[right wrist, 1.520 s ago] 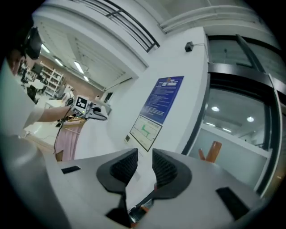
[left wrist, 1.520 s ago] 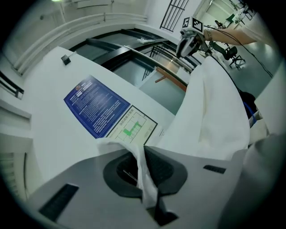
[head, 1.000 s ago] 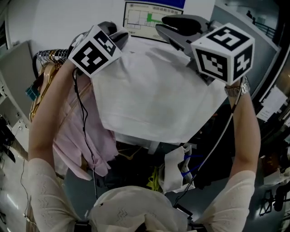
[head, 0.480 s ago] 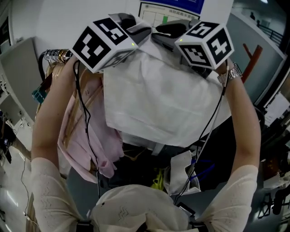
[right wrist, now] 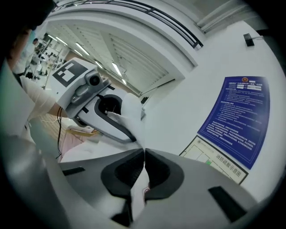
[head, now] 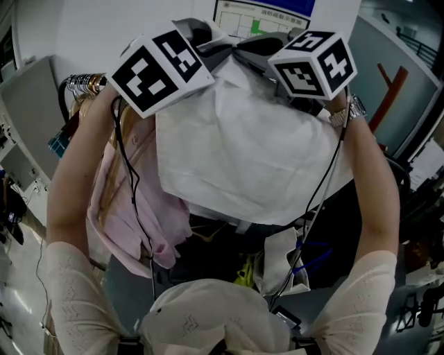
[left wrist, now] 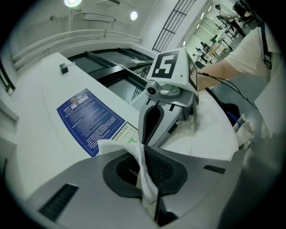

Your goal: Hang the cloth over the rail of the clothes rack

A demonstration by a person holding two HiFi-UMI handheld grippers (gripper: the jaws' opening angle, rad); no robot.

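Head view, near to far.

- Bag (head: 277,260), white plastic, low at 6 o'clock below the cloth; contents not readable, something yellow beside it.
- Pink garment (head: 139,201), hanging at 8 o'clock, touching the cloth's left edge.
- Cloth (head: 243,152), white, centre of view, hanging free from its top edge. That edge runs roughly 9 to 3 o'clock between the two tools; the rest drops toward 6 o'clock. It is not yet over the rail.
- Left tool (head: 208,38), at 12 o'clock, closed on a top corner of the cloth; the left gripper view shows a fold pinched between its jaws (left wrist: 143,165).
- Right tool (head: 253,48), just beside the left one at 1 o'clock. Its jaws have just been closing and now pinch a strip of the cloth's top edge, as the right gripper view shows (right wrist: 144,172).
- Rail (head: 80,83), at 10 o'clock from both tools, crowded with hanger hooks; its run cannot be traced. Judged: the cloth must travel toward 10 o'clock; the left tool is nearer.
- Wall notice (head: 260,14), farthest, at 12 o'clock.
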